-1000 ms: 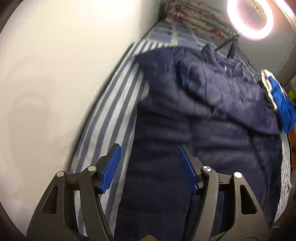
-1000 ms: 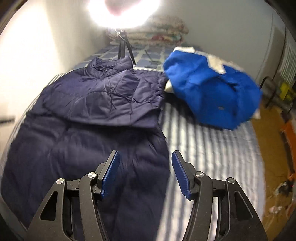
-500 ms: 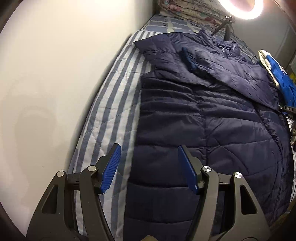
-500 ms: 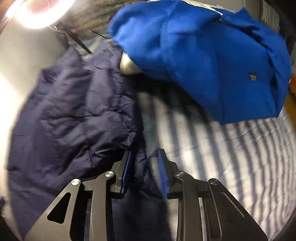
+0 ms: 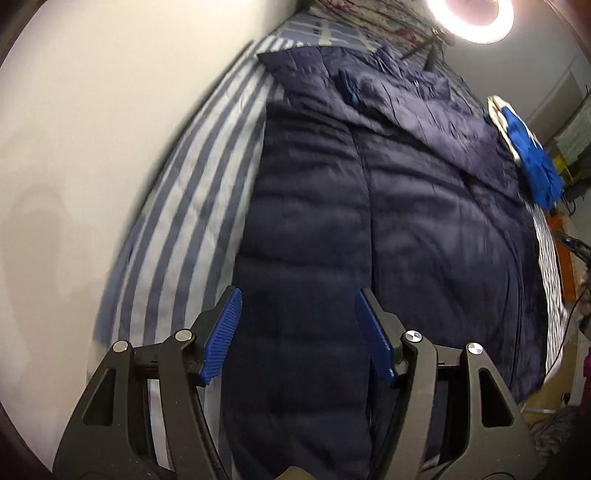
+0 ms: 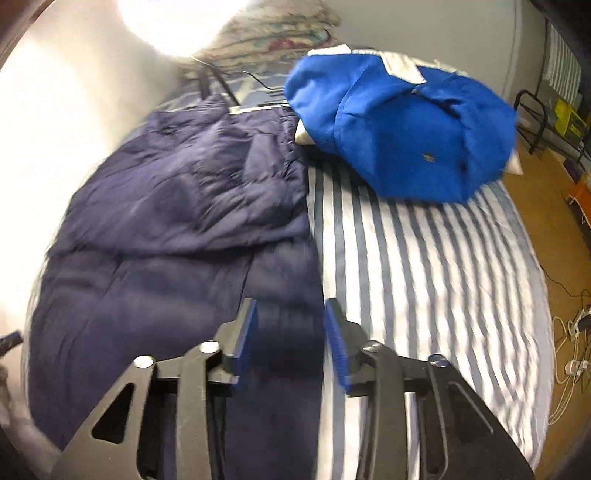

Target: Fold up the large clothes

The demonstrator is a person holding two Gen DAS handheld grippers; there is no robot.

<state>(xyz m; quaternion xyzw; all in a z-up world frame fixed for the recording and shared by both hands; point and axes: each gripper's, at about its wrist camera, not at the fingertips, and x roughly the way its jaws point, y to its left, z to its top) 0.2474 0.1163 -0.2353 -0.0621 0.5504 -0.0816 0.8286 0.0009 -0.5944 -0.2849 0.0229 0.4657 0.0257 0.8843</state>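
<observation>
Showing only in the right view, blue jacket (image 6: 406,125) adjoins navy coat (image 6: 177,229).

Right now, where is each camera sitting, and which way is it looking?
Left wrist view: sits on the left claw, looking along the navy coat on the striped bed, with the wall beside it; both open blue-padded fingers show.
Right wrist view: sits on the right claw, looking over the coat's right edge toward the blue jacket; its fingers show, partly open around the coat's edge.
Shared: coat, blue jacket, bed, ring light.
</observation>
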